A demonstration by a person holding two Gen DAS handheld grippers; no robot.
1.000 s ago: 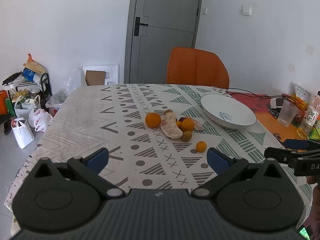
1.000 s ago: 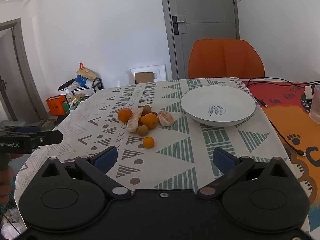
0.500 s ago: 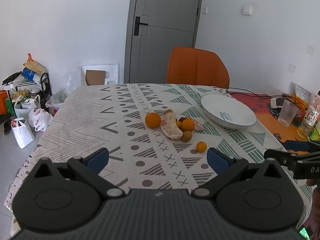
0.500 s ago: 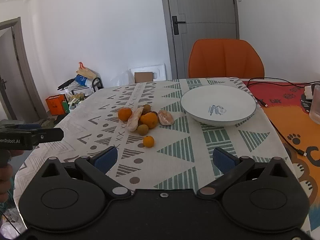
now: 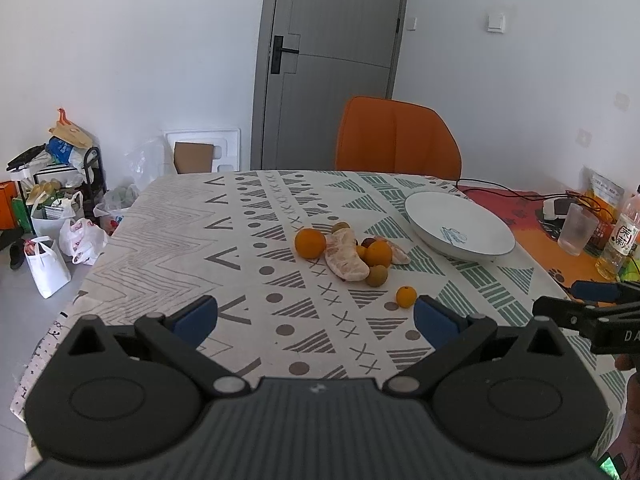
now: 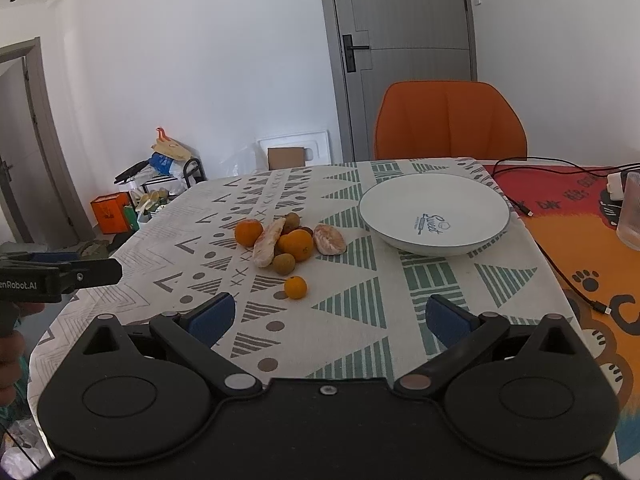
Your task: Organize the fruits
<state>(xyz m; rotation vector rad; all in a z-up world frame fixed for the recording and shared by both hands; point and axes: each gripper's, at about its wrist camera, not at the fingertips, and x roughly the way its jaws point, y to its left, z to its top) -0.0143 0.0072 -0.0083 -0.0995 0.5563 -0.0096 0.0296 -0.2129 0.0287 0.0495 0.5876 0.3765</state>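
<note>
A pile of fruit lies mid-table: an orange [image 5: 310,243] [image 6: 248,232], a peeled pomelo wedge [image 5: 345,261] [image 6: 269,241], a second orange [image 5: 378,254] [image 6: 296,245], a brown kiwi [image 5: 377,275] [image 6: 284,263] and another pomelo piece [image 6: 329,239]. A small tangerine [image 5: 406,297] [image 6: 295,287] sits apart, nearest me. The white bowl [image 5: 458,231] [image 6: 434,213] stands empty to the right of the pile. My left gripper [image 5: 316,318] is open above the near table edge. My right gripper [image 6: 330,318] is open too, holding nothing, with the tangerine just beyond its left finger.
An orange chair [image 5: 398,140] [image 6: 450,122] stands behind the table. A clear cup [image 5: 576,229], a bottle [image 5: 621,240] and cables [image 6: 548,164] lie on the orange mat at the right. Bags and clutter [image 5: 56,216] fill the floor left of the table.
Both grippers have shifted only slightly; the view barely moved. The fruit and bowl lie where they were.
</note>
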